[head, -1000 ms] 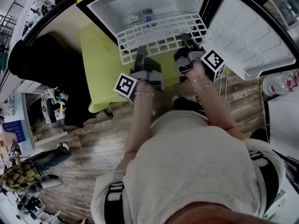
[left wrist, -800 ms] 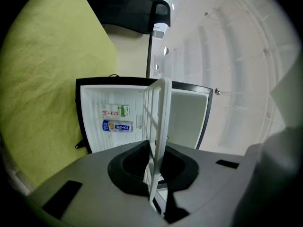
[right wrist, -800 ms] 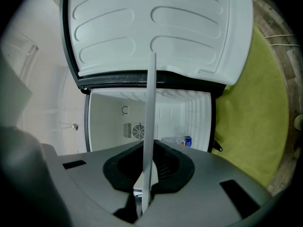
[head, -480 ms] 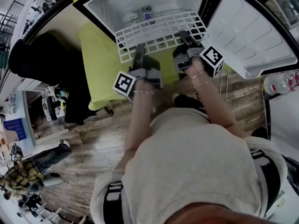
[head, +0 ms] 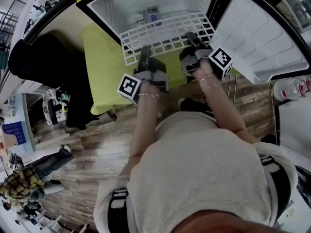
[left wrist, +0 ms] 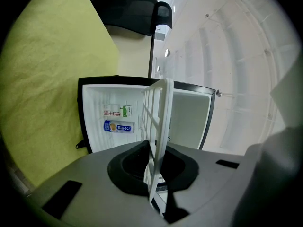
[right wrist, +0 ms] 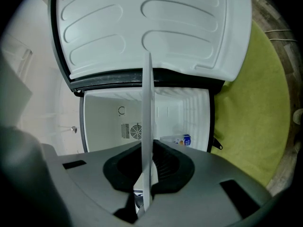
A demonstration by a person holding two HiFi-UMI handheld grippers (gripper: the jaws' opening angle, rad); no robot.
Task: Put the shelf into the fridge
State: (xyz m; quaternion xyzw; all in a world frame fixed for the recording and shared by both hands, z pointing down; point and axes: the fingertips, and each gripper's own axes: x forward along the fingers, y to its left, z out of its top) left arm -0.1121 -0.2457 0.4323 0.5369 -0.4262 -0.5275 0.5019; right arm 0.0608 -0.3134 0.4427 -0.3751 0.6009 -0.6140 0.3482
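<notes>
1. Holding the shelf [head: 165,30] by its near edge, the left hand-held gripper [head: 145,52] and the right hand-held gripper [head: 193,39] both pinch its wire at the mouth of the open fridge [head: 114,6].
2. Pushing unevenly could jam it in the opening.
3. The right gripper view shows a fan vent [right wrist: 137,130] at the back; the left gripper view shows two cartons [left wrist: 117,119] instead.

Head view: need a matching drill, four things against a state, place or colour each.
1 shelf
2 fridge door
3 mat
4 cartons

A swung open
B inside the fridge
C yellow-green
D clamped by the left gripper and the right gripper

Pairs: 1-D, 2-A, 3-C, 4-B
</notes>
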